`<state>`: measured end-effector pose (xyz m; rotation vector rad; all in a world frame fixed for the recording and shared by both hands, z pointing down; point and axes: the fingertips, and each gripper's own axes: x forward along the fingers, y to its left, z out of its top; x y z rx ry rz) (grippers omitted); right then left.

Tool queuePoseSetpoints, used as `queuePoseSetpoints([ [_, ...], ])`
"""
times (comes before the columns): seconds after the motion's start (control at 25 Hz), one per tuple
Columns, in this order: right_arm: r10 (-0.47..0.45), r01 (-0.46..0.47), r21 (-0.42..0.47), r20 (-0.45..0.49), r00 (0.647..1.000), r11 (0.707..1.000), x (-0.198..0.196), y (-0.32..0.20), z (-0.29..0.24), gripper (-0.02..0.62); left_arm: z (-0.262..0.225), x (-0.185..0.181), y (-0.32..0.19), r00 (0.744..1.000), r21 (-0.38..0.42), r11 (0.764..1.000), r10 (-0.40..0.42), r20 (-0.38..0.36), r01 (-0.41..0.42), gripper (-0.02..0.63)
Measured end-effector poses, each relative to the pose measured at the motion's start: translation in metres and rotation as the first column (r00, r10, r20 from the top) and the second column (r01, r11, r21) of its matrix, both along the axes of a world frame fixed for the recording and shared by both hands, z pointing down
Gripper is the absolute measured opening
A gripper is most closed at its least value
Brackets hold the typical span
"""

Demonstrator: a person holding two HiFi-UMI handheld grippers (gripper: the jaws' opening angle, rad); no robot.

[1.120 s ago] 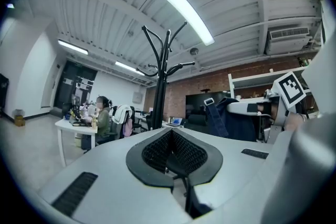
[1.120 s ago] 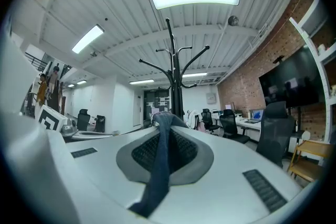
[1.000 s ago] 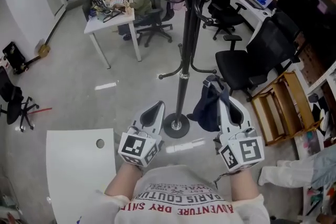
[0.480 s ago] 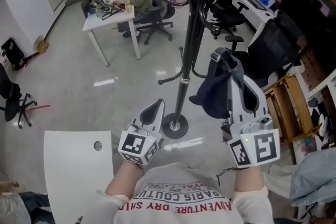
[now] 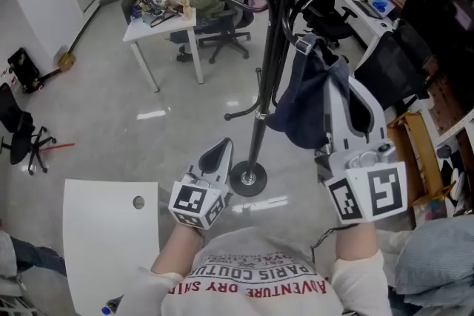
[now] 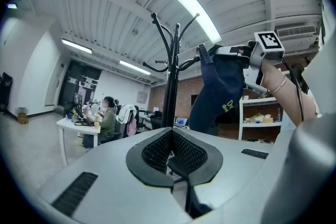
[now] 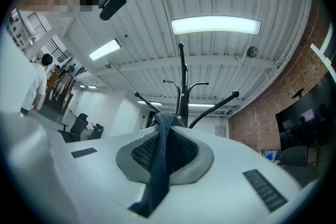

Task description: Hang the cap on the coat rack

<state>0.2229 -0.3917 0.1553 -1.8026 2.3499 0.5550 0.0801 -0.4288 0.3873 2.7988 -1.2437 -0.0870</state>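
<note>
The cap [image 5: 307,111] is not yet hung: it dangles from the right tongs [image 7: 167,122], whose jaws are closed on a fold of its dark cloth, held up beside the rack [image 5: 272,48] with its top near the tip of one hook [image 5: 301,45], so slipping it over a hook and letting go is, I judge, what remains. The left tongs [image 5: 221,152] sit low, jaws together on nothing. Only the right gripper view shows the pinch itself; only the left gripper view shows the cap side-on, level with the rack's upper arms.

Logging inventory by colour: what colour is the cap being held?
Dark navy blue; the cap shows best in the head view.
</note>
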Motion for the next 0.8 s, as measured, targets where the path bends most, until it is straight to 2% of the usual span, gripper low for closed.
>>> queuePoseSetpoints([
  [0.36,-0.029,0.032,-0.061,0.042,0.999,0.998,-0.007,-0.024,0.021,0.02,0.007,-0.008,0.001,1.0,-0.015,1.0,-0.012,0.004,0.012,0.005],
  [0.8,0.034,-0.025,-0.127,0.071,0.997,0.992,-0.003,-0.063,0.049,0.02,0.015,-0.027,-0.006,1.0,-0.036,0.999,-0.028,0.003,0.029,0.005],
])
